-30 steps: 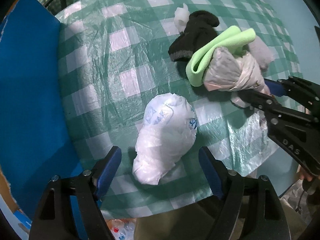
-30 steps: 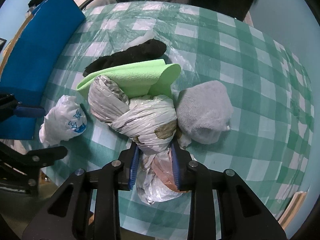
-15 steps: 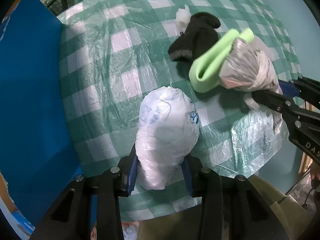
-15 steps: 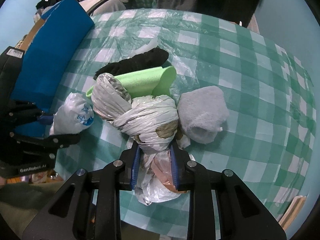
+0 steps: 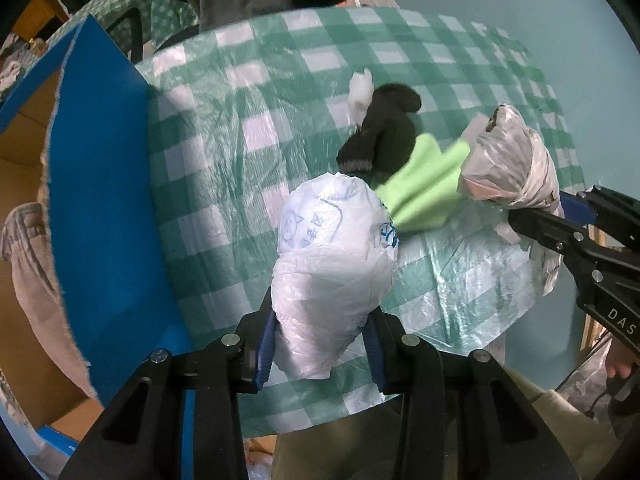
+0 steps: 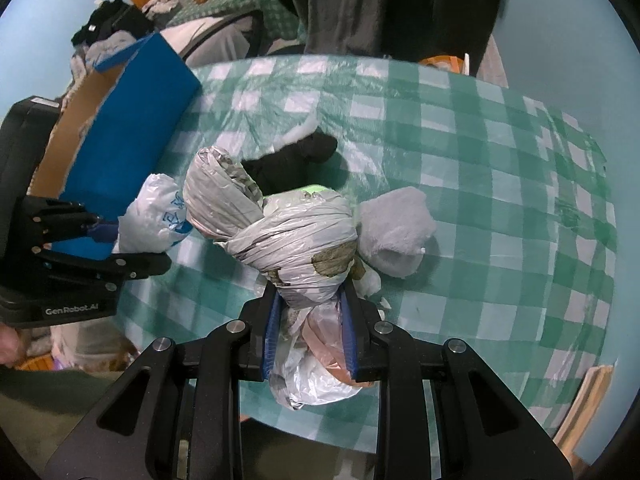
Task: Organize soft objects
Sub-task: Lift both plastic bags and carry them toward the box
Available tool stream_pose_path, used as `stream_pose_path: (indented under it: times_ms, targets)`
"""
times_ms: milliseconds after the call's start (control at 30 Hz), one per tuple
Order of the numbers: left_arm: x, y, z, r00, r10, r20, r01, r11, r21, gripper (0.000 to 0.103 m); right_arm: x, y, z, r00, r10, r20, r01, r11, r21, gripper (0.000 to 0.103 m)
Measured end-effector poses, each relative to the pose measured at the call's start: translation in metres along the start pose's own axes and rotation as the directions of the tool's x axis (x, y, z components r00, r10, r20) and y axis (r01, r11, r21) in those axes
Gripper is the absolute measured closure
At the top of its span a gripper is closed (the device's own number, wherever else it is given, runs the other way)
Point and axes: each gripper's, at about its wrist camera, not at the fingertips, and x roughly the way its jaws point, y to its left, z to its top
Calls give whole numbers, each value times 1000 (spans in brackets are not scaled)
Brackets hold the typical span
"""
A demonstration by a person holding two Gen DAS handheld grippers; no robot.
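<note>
My left gripper (image 5: 322, 344) is shut on a white plastic bag bundle with blue print (image 5: 334, 256), lifted off the checked tablecloth (image 5: 248, 168). My right gripper (image 6: 308, 328) is shut on a knotted grey plastic bag bundle (image 6: 288, 228), also raised above the table. That grey bundle (image 5: 508, 160) appears at the right of the left wrist view, and the white bundle (image 6: 156, 216) at the left of the right wrist view. On the cloth lie a black sock (image 5: 384, 132), a folded lime-green cloth (image 5: 424, 188) and a rolled grey sock (image 6: 394, 232).
A blue cardboard box (image 5: 96, 208) with an open brown inside stands at the table's left edge. A small white scrap (image 5: 360, 92) lies beside the black sock. A person in dark clothes (image 6: 360, 4) stands at the far side. The table's near edge is just below both grippers.
My left gripper closed on the white bundle and lifted it. My right gripper rose with the grey bundle, off the green cloth, which stays on the table.
</note>
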Motion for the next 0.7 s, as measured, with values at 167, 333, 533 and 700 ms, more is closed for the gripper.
stream_pose_path:
  times_ms: [167,333,533,700]
  targets:
    - [-16,8,-4,1000,-15,23,15,1000,-5,64,-14,1,3,1000,-11,24,11,1000,17,78]
    - [-34,9,3,999,-20,49,21,1000,-10,64,-24,6,9,999,-13,52,11,1000,27,78]
    - [-50,14,10,997,-26,79,28,999,-20,64,-38,13,18,997,-12,78,9,999,32,78]
    - [-67,18,11,994,-19,110,23,999,-30,64,-48,20,27,995,-7,100,5,1000,23,78]
